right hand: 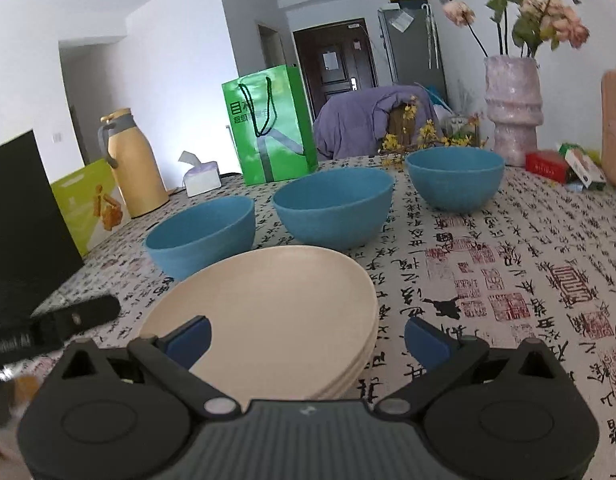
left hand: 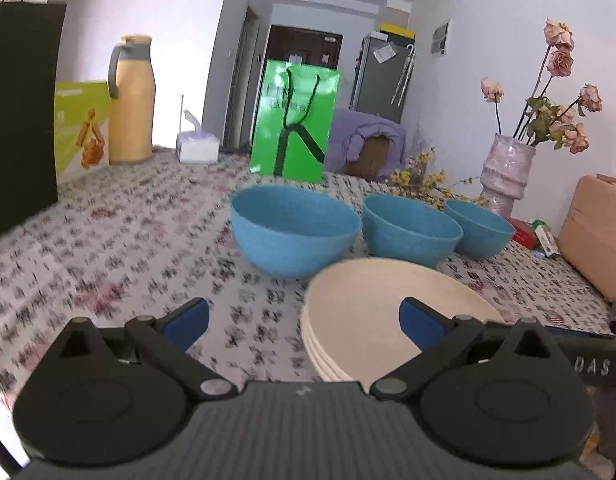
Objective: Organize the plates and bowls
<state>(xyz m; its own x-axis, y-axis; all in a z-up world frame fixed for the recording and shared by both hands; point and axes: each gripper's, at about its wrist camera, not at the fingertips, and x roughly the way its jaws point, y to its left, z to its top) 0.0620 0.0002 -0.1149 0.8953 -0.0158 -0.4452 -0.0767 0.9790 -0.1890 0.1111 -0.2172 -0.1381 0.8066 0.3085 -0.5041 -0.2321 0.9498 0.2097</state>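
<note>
A stack of cream plates [left hand: 372, 312] [right hand: 276, 308] lies on the patterned tablecloth, close in front of both grippers. Behind it three blue bowls stand apart in a row: the left bowl [left hand: 294, 228] [right hand: 202, 232], the middle bowl [left hand: 410, 228] [right hand: 334, 206] and the right bowl [left hand: 482, 228] [right hand: 456, 176]. My left gripper [left hand: 304, 326] is open, its right finger over the stack's left part. My right gripper [right hand: 306, 342] is open too, straddling the stack's near right edge. Neither holds anything. The left gripper's black body [right hand: 60, 324] shows at the right wrist view's left edge.
At the table's back stand a green paper bag [left hand: 294, 124] [right hand: 270, 124], a yellow thermos jug [left hand: 130, 100] [right hand: 130, 164], a tissue pack [left hand: 198, 146] [right hand: 202, 178] and a black box [left hand: 20, 116] [right hand: 24, 224]. A vase of dried flowers [left hand: 506, 172] [right hand: 512, 108], small cartons [right hand: 564, 166] and a tan box [left hand: 596, 232] crowd the right.
</note>
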